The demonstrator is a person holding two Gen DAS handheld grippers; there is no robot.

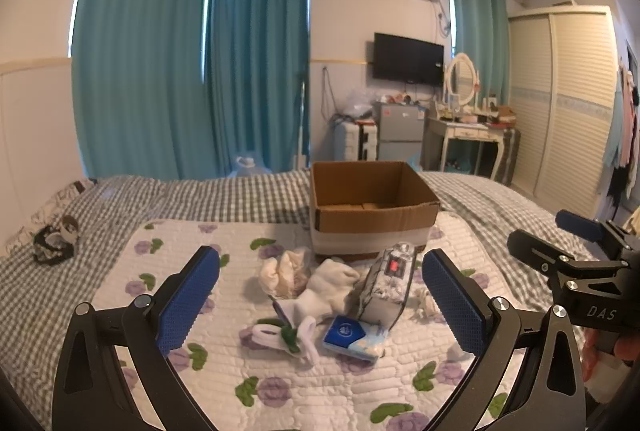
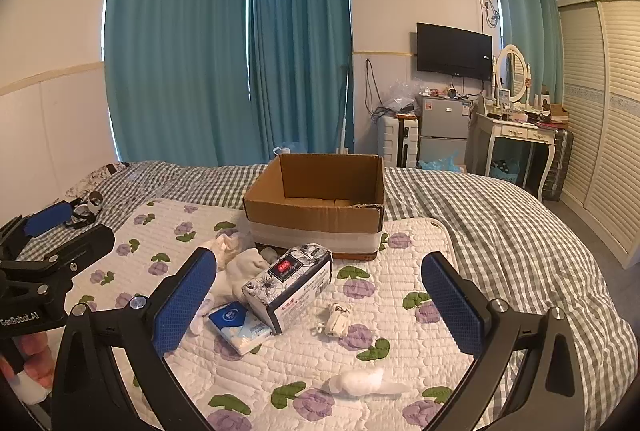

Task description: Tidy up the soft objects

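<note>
An open, empty cardboard box [image 1: 372, 209] [image 2: 320, 199] stands on the bed behind a floral quilted pad. In front of it lie a cream cloth bundle [image 1: 282, 271], white socks [image 1: 330, 287] [image 2: 240, 269], a floral tissue pack [image 1: 386, 281] [image 2: 290, 283], a blue pocket-tissue pack [image 1: 352, 339] [image 2: 240, 327], a white sock with green trim [image 1: 286, 337], a small white knotted item [image 2: 338, 319] and a white fluffy item [image 2: 360, 383]. My left gripper [image 1: 320, 305] is open above the pile. My right gripper [image 2: 320, 305] is open above the pad, right of the pile.
A dark patterned cloth [image 1: 54, 239] lies at the bed's left on the checked sheet [image 2: 500, 231]. Teal curtains, a small fridge [image 2: 442, 129], a dressing table [image 2: 516, 135] and a wardrobe [image 2: 600, 111] stand beyond the bed.
</note>
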